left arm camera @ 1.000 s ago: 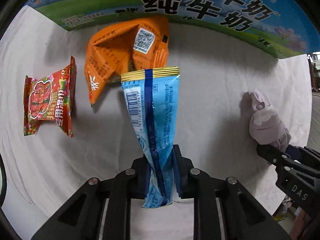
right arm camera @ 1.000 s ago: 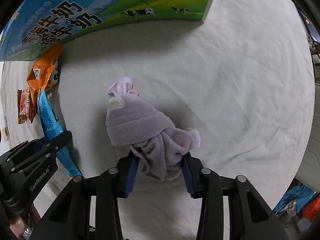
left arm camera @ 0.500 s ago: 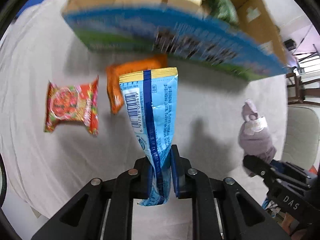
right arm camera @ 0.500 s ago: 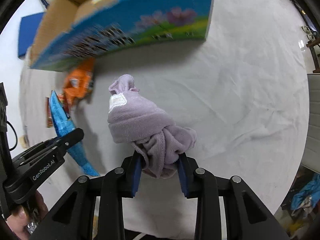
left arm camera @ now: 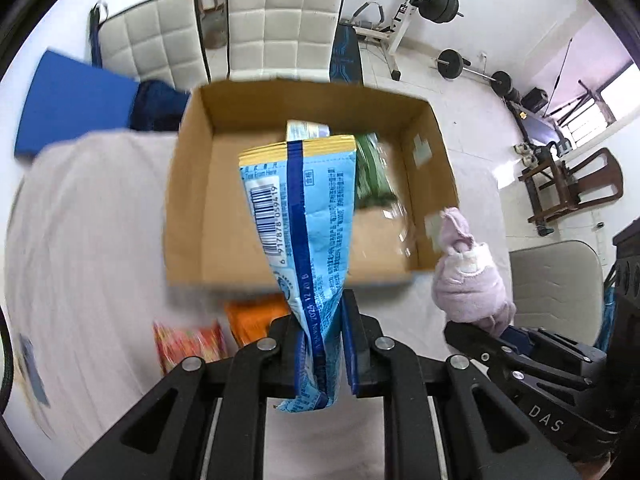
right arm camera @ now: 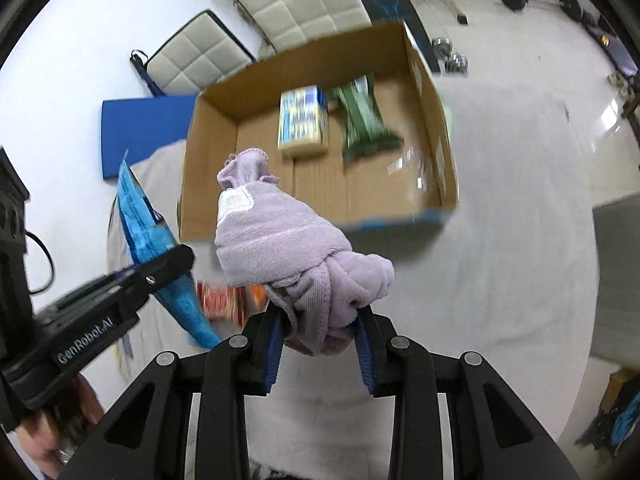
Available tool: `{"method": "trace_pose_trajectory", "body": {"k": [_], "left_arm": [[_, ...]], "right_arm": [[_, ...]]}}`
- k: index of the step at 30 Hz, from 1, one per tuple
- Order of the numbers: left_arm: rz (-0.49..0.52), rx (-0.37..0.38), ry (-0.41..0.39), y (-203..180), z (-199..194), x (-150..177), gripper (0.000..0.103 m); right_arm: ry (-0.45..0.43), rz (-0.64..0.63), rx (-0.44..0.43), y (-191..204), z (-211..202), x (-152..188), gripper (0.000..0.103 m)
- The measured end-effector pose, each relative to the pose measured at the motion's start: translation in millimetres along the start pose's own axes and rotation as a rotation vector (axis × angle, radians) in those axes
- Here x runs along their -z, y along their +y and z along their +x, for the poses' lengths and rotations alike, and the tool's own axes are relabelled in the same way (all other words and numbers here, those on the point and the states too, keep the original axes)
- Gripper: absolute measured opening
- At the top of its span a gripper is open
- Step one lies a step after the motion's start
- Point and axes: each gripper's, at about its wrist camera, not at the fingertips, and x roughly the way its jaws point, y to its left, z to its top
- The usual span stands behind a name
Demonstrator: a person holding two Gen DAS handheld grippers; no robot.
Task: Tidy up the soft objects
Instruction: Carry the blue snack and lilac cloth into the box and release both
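My left gripper [left arm camera: 320, 340] is shut on a light blue snack bag [left arm camera: 304, 216] and holds it up in the air, in front of an open cardboard box [left arm camera: 188, 208]. My right gripper [right arm camera: 320, 332] is shut on a bunched lilac towel [right arm camera: 280, 236], also raised before the box [right arm camera: 208, 168]. The towel shows at the right of the left wrist view [left arm camera: 468, 280], and the blue bag at the left of the right wrist view [right arm camera: 148, 232]. An orange packet [left arm camera: 256, 316] and a red packet [left arm camera: 188, 344] lie on the white cloth below.
Inside the box lie a small blue-and-yellow pack [right arm camera: 300, 120] and a green packet [right arm camera: 364, 120]. White padded chairs [left arm camera: 284, 20] stand behind the box. A blue mat [left arm camera: 68, 92] lies at the left. Gym weights [left arm camera: 440, 0] and a wooden chair [left arm camera: 572, 184] stand at the right.
Both grippers have lifted high with their loads. The views have swung up from the table, so the box's open top and the room behind now show.
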Motion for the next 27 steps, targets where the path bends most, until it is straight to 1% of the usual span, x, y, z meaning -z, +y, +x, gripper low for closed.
{"method": "trace_pose_trajectory", "body": {"k": [2, 3, 5, 6, 9, 10, 11, 13, 16, 18, 21, 24, 26, 27], "left_arm": [[0.003, -0.020, 0.002, -2, 6, -21, 0.013], [-0.002, -0.026, 0.007, 4, 10, -32, 0.013], [-0.016, -0.037, 0.022, 15, 21, -54, 0.013], [-0.025, -0.043, 0.032, 21, 28, -65, 0.013], [-0.048, -0.043, 0.063, 36, 47, -92, 0.013], [-0.052, -0.044, 0.075, 40, 54, -100, 0.013], [-0.050, -0.016, 0.113, 42, 60, -106, 0.013], [-0.048, -0.024, 0.133, 46, 76, -118, 0.013], [-0.048, -0.017, 0.169, 50, 99, -130, 0.013], [-0.051, -0.010, 0.190, 51, 114, -137, 0.013], [-0.042, -0.014, 0.212, 52, 133, -145, 0.014], [-0.033, -0.028, 0.247, 52, 153, -148, 0.017], [-0.031, -0.046, 0.275, 52, 163, -149, 0.017], [-0.042, -0.049, 0.293, 53, 168, -149, 0.020]], "right_arm": [[-0.003, 0.020, 0.020, 2, 7, -16, 0.034], [-0.008, 0.037, 0.039, 1, 13, -25, 0.034], [-0.011, 0.079, 0.069, 15, 31, -33, 0.034], [-0.002, 0.110, 0.073, 18, 49, -41, 0.034], [0.019, 0.186, 0.102, 9, 75, -56, 0.034], [0.027, 0.201, 0.112, 9, 92, -63, 0.034], [0.037, 0.220, 0.120, 6, 102, -66, 0.033], [0.058, 0.241, 0.132, 3, 121, -71, 0.034], [0.074, 0.245, 0.166, 2, 141, -76, 0.034], [0.083, 0.251, 0.178, 1, 146, -76, 0.034], [0.100, 0.251, 0.198, 1, 164, -81, 0.034], [0.131, 0.247, 0.211, 1, 174, -81, 0.034], [0.150, 0.240, 0.217, 0, 180, -79, 0.035], [0.163, 0.232, 0.221, 0, 185, -79, 0.038]]}}
